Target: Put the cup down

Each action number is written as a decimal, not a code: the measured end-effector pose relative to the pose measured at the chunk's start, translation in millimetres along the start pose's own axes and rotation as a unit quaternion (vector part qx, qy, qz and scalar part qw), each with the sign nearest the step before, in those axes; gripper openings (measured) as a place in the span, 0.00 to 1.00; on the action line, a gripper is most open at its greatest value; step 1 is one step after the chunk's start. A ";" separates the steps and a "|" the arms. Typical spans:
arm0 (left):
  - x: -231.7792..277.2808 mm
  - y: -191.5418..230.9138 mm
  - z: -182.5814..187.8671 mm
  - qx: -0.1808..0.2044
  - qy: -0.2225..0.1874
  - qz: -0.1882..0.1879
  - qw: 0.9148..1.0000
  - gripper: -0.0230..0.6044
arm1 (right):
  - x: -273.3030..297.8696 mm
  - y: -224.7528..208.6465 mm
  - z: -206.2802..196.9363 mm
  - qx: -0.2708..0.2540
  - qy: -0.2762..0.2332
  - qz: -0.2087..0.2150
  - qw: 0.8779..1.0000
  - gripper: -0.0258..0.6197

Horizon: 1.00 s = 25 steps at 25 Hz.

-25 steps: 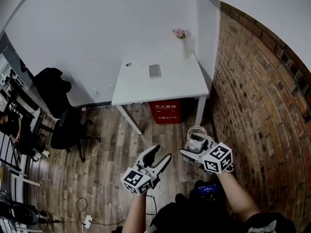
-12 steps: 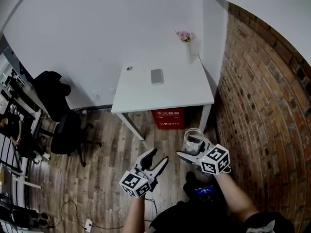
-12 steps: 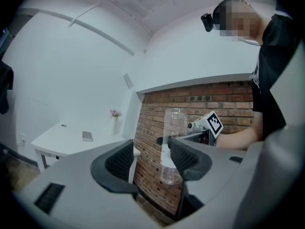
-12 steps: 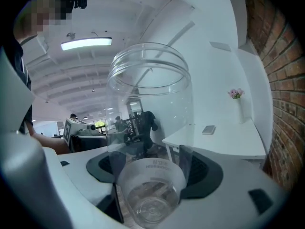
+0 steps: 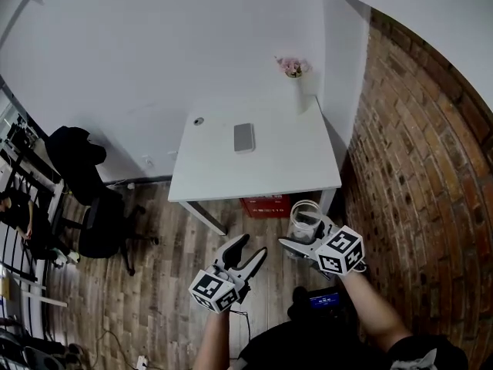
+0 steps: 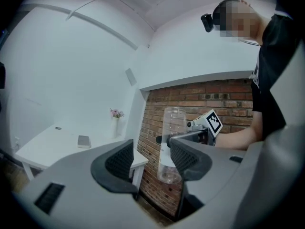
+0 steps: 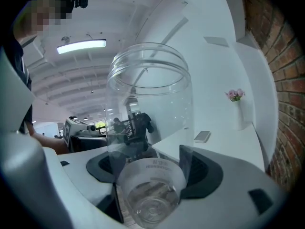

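Closest to the person, the left tongs gape with nothing in them, while just beside them the right tongs are clenched on the clear cup, held upright above the wooden floor, short of the white tabletop beyond.

Cup: clear plastic, tall, cylindrical, empty. Upright, wide open mouth up. Lower body clamped between right gripper jaws. Held in air above wood floor, near front right corner of white bench, not resting on it.
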<state>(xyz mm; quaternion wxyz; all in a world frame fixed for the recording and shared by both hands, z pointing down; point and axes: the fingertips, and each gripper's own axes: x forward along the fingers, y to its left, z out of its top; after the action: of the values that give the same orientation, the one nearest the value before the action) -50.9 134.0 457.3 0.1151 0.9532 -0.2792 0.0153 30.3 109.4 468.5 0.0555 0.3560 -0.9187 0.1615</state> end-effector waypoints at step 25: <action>87.0 111.9 4.4 -0.025 0.012 0.034 0.999 0.43 | 73.8 -122.7 16.9 0.029 0.016 0.013 0.999 0.60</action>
<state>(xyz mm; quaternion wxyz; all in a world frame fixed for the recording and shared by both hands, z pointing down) -37.6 -4.5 484.8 0.1413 0.9399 -0.3101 0.0239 58.3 -28.5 500.2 0.0580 0.3428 -0.9172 0.1944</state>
